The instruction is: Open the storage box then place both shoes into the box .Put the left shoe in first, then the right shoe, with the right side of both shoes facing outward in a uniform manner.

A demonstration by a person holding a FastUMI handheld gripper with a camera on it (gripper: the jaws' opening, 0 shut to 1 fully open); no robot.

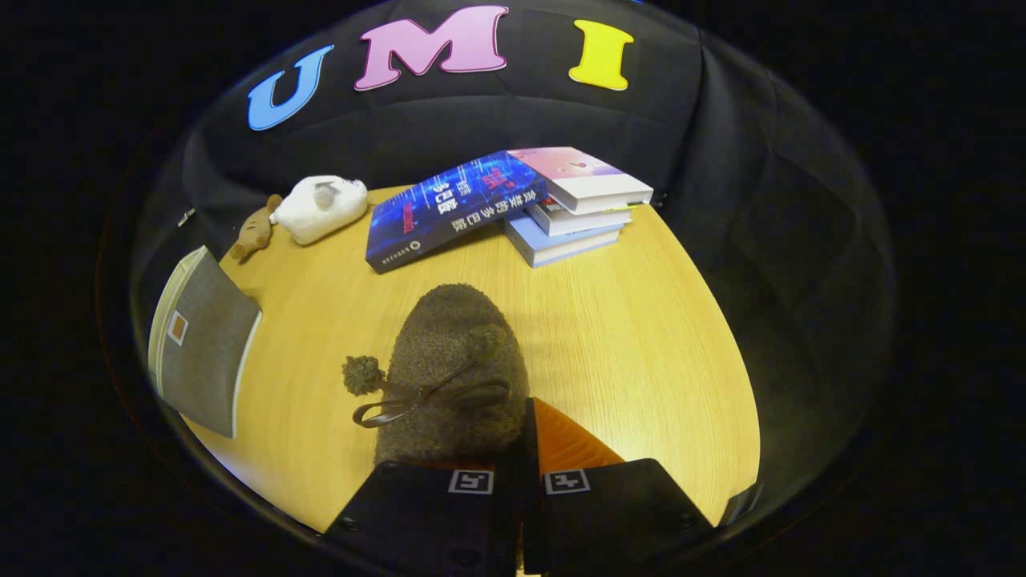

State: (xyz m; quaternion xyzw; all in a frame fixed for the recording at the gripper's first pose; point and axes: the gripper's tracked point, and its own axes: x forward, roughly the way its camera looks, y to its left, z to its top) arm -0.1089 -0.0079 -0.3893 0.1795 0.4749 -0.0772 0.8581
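Tongs [525, 437] closed on the rim of a fuzzy brown shoe [457, 361] above the counter [641, 336], books [521, 204] beyond.

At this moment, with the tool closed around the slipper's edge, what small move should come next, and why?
Probably carry the fuzzy slipper toward the grey storage box beside it. The tool looks shut on the slipper's rim, one finger showing at its side, so the grip seems made. Whether the box is open is unclear, so check that first.
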